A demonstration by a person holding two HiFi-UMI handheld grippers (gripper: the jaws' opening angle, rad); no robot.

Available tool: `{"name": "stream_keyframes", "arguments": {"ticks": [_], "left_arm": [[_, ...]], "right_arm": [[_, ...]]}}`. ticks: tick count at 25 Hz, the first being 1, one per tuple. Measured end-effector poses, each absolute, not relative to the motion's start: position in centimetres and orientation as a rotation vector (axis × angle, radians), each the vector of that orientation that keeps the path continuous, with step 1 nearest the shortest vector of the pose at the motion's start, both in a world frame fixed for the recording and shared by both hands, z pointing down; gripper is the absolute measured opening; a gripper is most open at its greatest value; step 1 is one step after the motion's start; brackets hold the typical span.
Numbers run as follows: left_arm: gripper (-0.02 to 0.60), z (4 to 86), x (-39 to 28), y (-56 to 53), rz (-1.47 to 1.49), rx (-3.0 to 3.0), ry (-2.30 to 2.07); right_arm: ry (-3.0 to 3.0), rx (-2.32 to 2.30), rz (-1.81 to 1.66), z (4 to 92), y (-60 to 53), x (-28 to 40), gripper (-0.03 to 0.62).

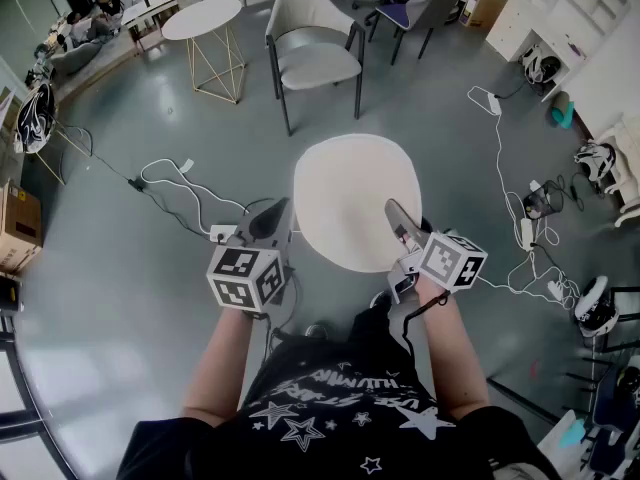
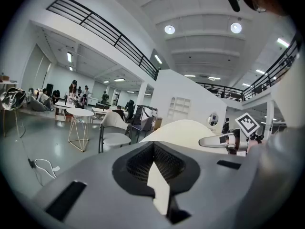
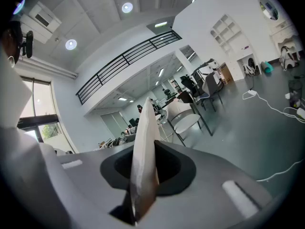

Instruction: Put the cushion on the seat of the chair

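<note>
You hold the off-white, nearly round fabric cushion (image 1: 355,200) in the air on the near side of the pale grey armchair with black metal legs (image 1: 315,58), well short of its seat and a little to its right in the head view. It touches no part of the chair. The cushion lies roughly flat, broad face up. It is so close to round that a long axis barely shows, though the slightly longer run seems to go from you towards the chair. Its far rim points at the chair's front edge and its near rim sits between your two hands.

Your left gripper (image 1: 278,216) has its jaws clamped on the cushion's near-left rim. In the left gripper view a thin wedge of pale fabric is pinched between the dark ribbed pads (image 2: 138,163), and the rest of the cushion swells out beyond them towards the chair. Your right gripper (image 1: 398,220) is closed on the near-right rim. In the right gripper view the cushion shows edge-on, as a narrow pale blade squeezed between the jaws, with the chair behind it.

A white round side table on gold wire legs (image 1: 203,18) stands just to the left of the chair.
</note>
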State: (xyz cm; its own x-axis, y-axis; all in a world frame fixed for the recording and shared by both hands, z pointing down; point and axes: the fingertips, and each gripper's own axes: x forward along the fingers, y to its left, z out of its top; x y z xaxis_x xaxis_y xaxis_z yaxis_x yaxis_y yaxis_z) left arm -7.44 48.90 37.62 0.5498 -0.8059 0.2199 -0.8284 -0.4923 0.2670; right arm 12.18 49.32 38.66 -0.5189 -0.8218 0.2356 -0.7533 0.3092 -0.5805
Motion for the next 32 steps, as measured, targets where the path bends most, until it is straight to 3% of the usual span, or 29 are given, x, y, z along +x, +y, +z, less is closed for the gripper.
{"name": "stream_keyframes", "arguments": {"ticks": [32], "left_arm": [[0.009, 41.6, -7.3, 48.7, 0.152, 2.396, -1.272]], "right_arm": [[2.607, -1.642, -0.974, 43.0, 51.4, 11.6, 0.061]]}}
